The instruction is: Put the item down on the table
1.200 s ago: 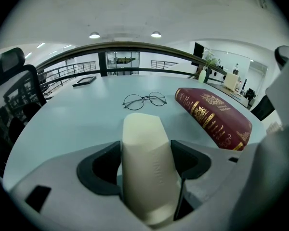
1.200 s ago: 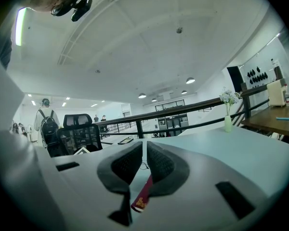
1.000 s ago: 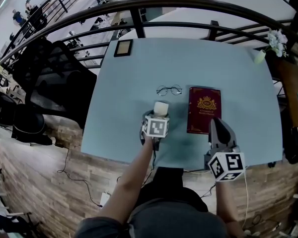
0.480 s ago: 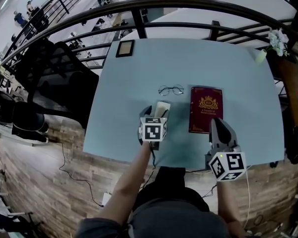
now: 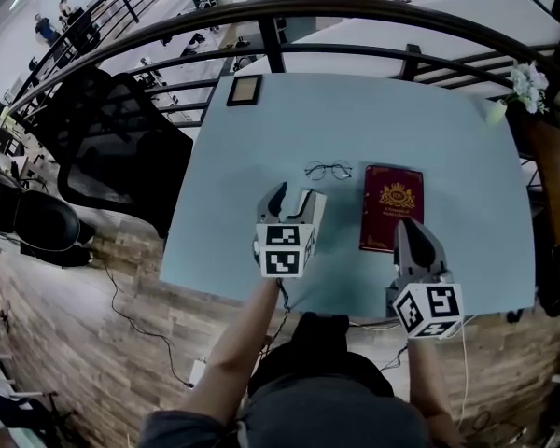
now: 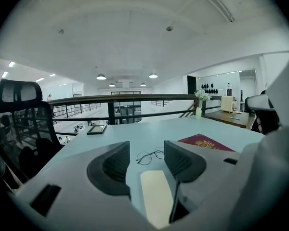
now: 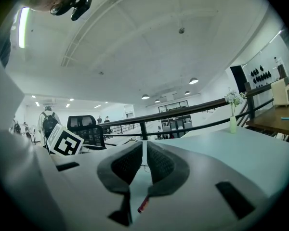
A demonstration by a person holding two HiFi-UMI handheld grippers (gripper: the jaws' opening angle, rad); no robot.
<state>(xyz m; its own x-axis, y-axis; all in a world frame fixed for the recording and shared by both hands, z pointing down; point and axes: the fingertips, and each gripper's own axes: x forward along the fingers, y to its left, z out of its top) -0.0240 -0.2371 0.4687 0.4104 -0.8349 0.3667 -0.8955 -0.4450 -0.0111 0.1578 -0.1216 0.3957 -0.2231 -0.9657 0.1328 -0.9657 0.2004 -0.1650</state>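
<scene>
The left tongs (image 5: 292, 203) were held above the pale blue table (image 5: 429, 129) with the jaws spread. They had just been closing partway, and neither pad pressed on anything. In the left gripper view a cream slab (image 6: 155, 196) appeared to lie flat on the table beneath them. It sat in the gap between the two jaws, closer to the right jaw, and touched no pad. Just past the tips of the left tongs lay a pair of round wire glasses (image 5: 328, 170). Further beyond them, near the far left corner of the table, sat a small dark picture frame (image 5: 245, 90).

The right tongs (image 5: 413, 236) were held near the table's near edge, well apart from the left pair. Their jaws were pressed together to a thin slit with nothing held between them. A red book with a gold crest (image 5: 391, 208) lay just ahead of them, between the two pairs and nearer the right one. Far ahead and to their right, a small vase of white flowers (image 5: 493, 108) stood at the table's corner.
</scene>
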